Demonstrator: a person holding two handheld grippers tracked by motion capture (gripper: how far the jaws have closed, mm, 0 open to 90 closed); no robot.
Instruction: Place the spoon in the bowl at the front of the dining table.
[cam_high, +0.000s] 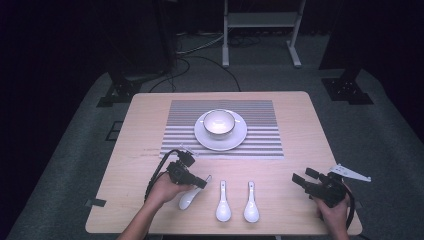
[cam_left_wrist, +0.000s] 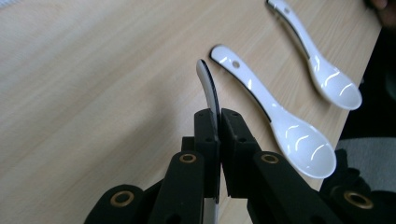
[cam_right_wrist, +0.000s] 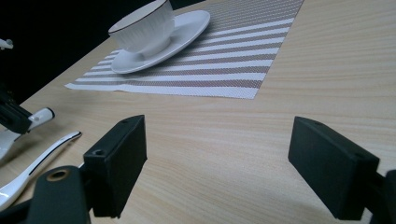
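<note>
While its black jaws pinch the thin handle of a glossy white ceramic soup spoon (cam_left_wrist: 208, 88), the left hand-held gripper (cam_high: 201, 182) sits low over the pale wooden tabletop (cam_high: 300, 120), the spoon's bowl resting or hovering just beneath the person's left hand; I cannot tell whether it has left the wood. Two more white ceramic spoons (cam_high: 223, 202) (cam_high: 251, 202) lie flat just right of the held spoon, handles pointing away from the person. Beyond the held spoon, on a grey-and-white striped placemat (cam_high: 260, 131), a ribbed white cup (cam_high: 218, 123) stands on a round white saucer (cam_high: 239, 136). Well to the right of the held spoon, the right hand-held gripper (cam_high: 302, 178) waits with jaws spread wide, holding nothing.

This looks like the pick-up step, the grasp made. Next, I judge, comes lifting the spoon without letting it swivel in the narrow grip, then carrying it forward toward the saucer or cup.
</note>
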